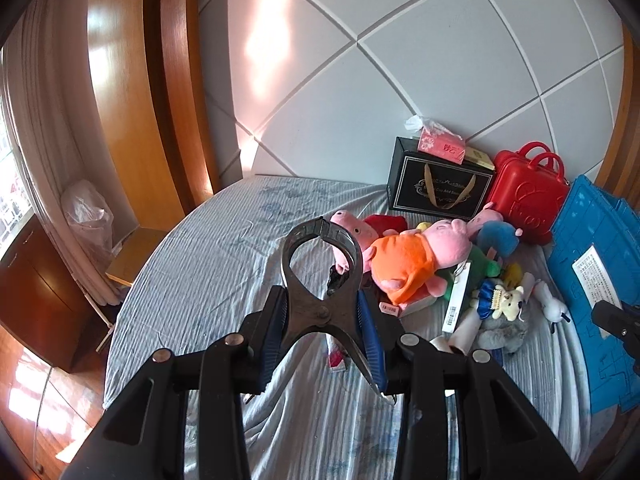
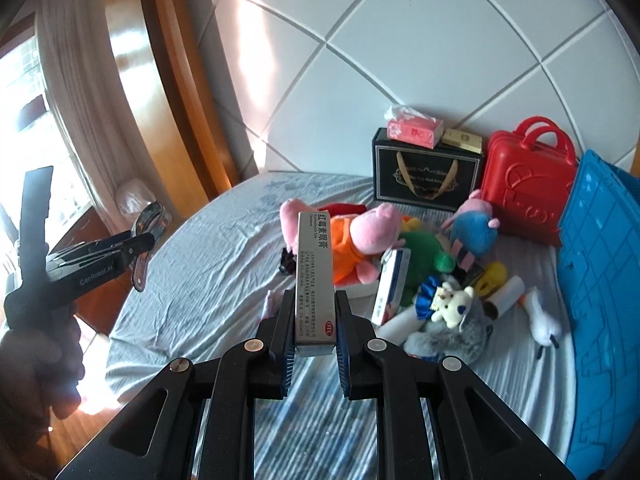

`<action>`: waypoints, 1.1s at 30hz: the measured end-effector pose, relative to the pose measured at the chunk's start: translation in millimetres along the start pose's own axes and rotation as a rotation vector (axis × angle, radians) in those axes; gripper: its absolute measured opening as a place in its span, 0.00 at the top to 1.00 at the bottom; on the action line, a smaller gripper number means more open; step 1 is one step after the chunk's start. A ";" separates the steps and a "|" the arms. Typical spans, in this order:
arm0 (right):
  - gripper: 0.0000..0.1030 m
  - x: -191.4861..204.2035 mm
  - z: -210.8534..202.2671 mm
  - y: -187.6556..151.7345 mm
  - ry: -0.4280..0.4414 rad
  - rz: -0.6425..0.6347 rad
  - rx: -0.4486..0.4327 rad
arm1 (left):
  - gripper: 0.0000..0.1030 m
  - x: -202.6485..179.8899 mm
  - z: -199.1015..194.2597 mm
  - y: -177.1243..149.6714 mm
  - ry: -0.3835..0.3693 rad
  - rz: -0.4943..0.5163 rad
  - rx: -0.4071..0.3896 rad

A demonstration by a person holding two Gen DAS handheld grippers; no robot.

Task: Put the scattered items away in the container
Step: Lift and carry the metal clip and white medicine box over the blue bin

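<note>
both tools carry loads above the bed (image 1: 208, 248). right tool (image 2: 315, 336) pinches a grey ointment box (image 2: 314, 276), long axis pointing away. left tool (image 1: 324, 320) clamps black pliers (image 1: 320, 276), head forward. blue crate (image 2: 592, 280) lies far right, nearer the right hand; contents hidden. plush toys (image 2: 372, 240) lie between.
</note>
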State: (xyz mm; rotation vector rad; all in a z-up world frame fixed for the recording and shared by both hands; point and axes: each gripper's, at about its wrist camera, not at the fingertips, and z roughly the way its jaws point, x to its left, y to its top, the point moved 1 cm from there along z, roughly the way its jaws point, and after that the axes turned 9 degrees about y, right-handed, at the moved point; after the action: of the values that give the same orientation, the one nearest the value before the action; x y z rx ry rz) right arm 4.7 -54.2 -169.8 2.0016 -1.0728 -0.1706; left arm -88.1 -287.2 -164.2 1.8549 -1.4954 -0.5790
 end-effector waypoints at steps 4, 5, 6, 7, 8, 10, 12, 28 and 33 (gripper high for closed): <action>0.83 -6.1 -22.0 9.5 0.000 -0.004 -0.026 | 0.65 -18.4 -20.9 11.1 -0.011 0.016 -0.024; 0.83 -8.3 -27.5 11.4 0.001 -0.005 -0.032 | 0.65 -23.1 -26.1 13.0 -0.011 0.018 -0.029; 0.83 -10.3 -32.2 12.4 0.001 -0.007 -0.037 | 0.65 -27.1 -31.4 15.3 -0.012 0.017 -0.036; 0.83 -13.1 -37.6 14.0 0.001 -0.009 -0.042 | 0.65 -31.0 -36.4 17.5 -0.012 0.016 -0.042; 0.83 -15.8 -42.9 15.5 0.002 -0.010 -0.047 | 0.65 -34.9 -41.1 20.0 -0.014 0.015 -0.047; 0.83 -21.9 -53.2 18.2 0.005 -0.010 -0.056 | 0.65 -43.7 -51.0 24.5 -0.017 0.016 -0.060; 0.83 -28.3 -63.7 20.8 0.005 -0.011 -0.069 | 0.65 -53.7 -59.9 28.3 -0.019 0.022 -0.071; 0.83 -88.8 -138.5 31.8 0.016 -0.010 -0.153 | 0.65 -150.3 -122.7 54.0 -0.063 0.053 -0.167; 0.83 -110.9 -158.6 33.1 0.019 -0.011 -0.171 | 0.65 -182.5 -137.4 58.2 -0.073 0.063 -0.185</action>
State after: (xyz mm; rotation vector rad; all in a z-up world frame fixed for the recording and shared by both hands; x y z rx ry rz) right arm -11.3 115.2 -71.9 1.8524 -1.0014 -0.2405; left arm -74.4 -86.1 -42.0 1.6554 -1.4891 -0.7359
